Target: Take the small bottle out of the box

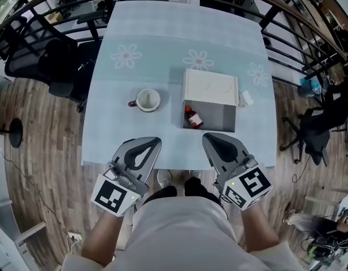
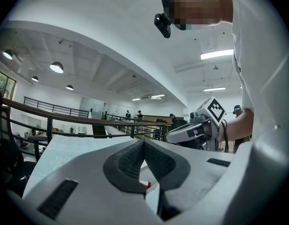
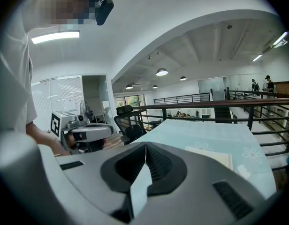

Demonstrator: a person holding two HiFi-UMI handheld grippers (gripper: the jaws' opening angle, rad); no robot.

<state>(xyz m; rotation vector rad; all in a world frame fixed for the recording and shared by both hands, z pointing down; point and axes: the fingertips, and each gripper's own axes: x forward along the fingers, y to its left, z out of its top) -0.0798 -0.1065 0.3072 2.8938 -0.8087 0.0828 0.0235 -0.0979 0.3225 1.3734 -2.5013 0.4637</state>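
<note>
1. Small bottle (image 1: 192,118) with a red cap lies on its side inside the open box (image 1: 218,116), in the near-left corner, close against the left wall. Its cap end points away from you.
2. The box sits on the table (image 1: 162,38), right of the middle. Its white lid (image 1: 211,86) is folded back on the far side, so nothing covers the bottle. A mug (image 1: 147,100) stands well to the left of the box, clear of your path.
3. Your left gripper (image 1: 155,141) has its jaws closed tip to tip with nothing between them. It hovers over the near edge of the table, short of the box.
4. Your right gripper (image 1: 207,136) is likewise closed and empty. It hangs just at the near side of the box and is the closer of the two to the bottle.
5. By the look of it you are at the approach step: the bottle is untouched and no grasp is begun.
6. The next move calls for parting the jaws of one gripper first, wide enough for the bottle's body, then tilting it down into the box.
7. Bring the jaws to either side of the bottle across its width, not along its length. Mind the left wall, which probably leaves little room for the jaw on that side.
8. The free gripper may need to steady the box, since it looks light and could shift or lift with the bottle.
</note>
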